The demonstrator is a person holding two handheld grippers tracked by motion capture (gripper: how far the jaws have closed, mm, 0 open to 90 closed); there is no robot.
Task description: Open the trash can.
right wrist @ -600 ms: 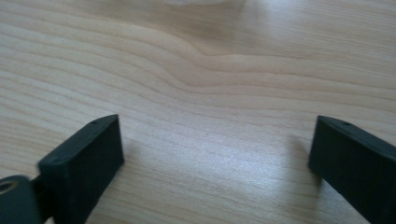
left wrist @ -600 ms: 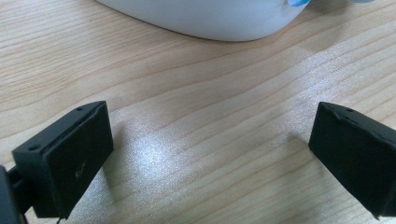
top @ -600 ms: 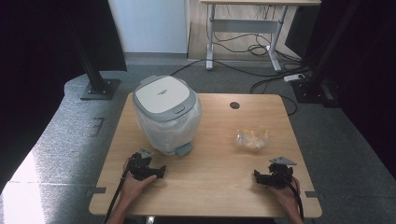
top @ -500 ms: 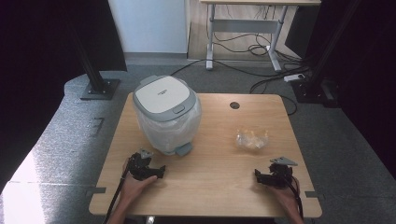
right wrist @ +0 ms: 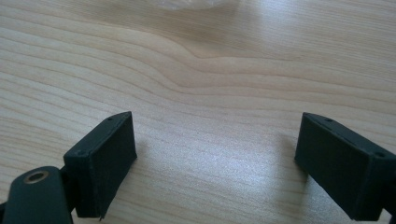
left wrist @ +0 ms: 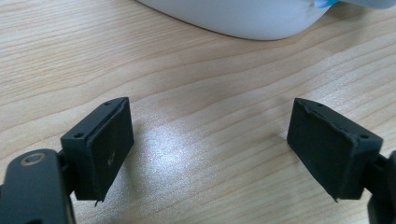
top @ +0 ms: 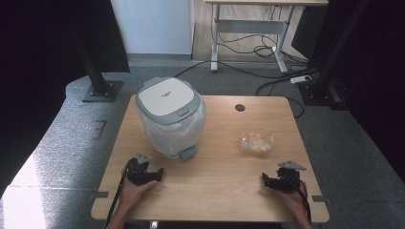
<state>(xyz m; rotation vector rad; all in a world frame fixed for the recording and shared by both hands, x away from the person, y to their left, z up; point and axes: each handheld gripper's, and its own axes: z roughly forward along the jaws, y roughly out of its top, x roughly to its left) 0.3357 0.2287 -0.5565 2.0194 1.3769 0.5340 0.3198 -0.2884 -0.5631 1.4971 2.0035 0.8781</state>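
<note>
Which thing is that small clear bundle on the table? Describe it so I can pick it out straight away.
Start from the wooden table, where the white lidded bin stands at left. On the right half, ahead of the right gripper, lies a small crumpled clear plastic bag with something yellowish inside. It is low, see-through and lies apart from everything else.

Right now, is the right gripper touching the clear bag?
Apart. The high view shows bare table between the right gripper and the clear bag.

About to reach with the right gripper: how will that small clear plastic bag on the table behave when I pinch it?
The clear plastic bag looks crumpled and thin, so it will probably be floppy and crush between the jaws. It seems light, so a push would likely slide it across the smooth wooden table. Its yellowish contents may shift inside.
</note>
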